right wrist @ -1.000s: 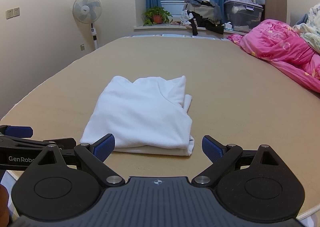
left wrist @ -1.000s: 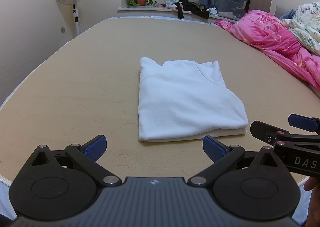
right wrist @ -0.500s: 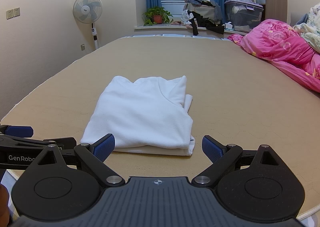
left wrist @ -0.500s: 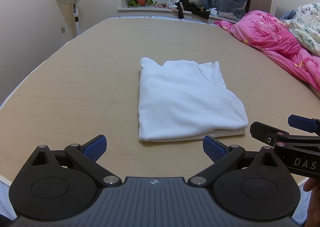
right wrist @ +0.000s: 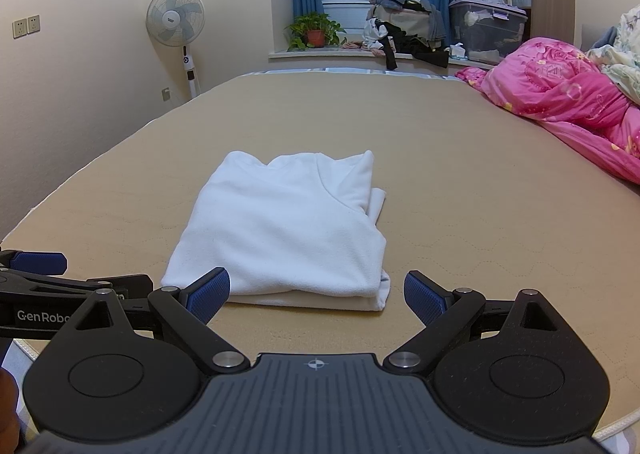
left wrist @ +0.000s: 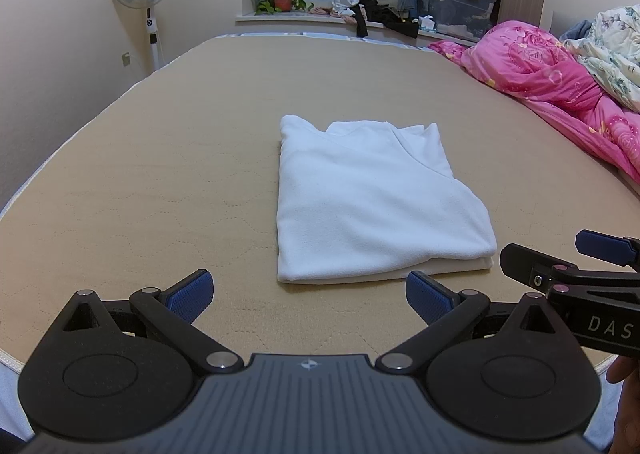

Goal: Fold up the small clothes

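Nearest the cameras, both tongs hang over the near edge of the bed with their blue pads spread wide and nothing between them — the left tongs [left wrist: 310,294] and the right tongs [right wrist: 316,292] are both empty. Each shows in the other's view as a black bar at the frame edge, so they sit side by side, close together. Just beyond them lies the white garment [left wrist: 372,205], folded into a compact rectangle on the tan mattress cover [left wrist: 160,173], its long axis running away from the person and its neckline at the far end. Its near folded edge is just ahead of both tongs: in the left view the bundle sits slightly right of centre, in the right view slightly left, so it lies between the two and neither hand is clearly nearer. A looser layer pokes out along the garment's right side, nearer the right tongs, which is probably where any tidying would start; otherwise the fold looks finished. Farther off, a pink quilt [left wrist: 560,85] is heaped on the right side of the bed, and beyond the mattress stand a pedestal fan [right wrist: 176,21] and a potted plant [right wrist: 314,31] on the windowsill.
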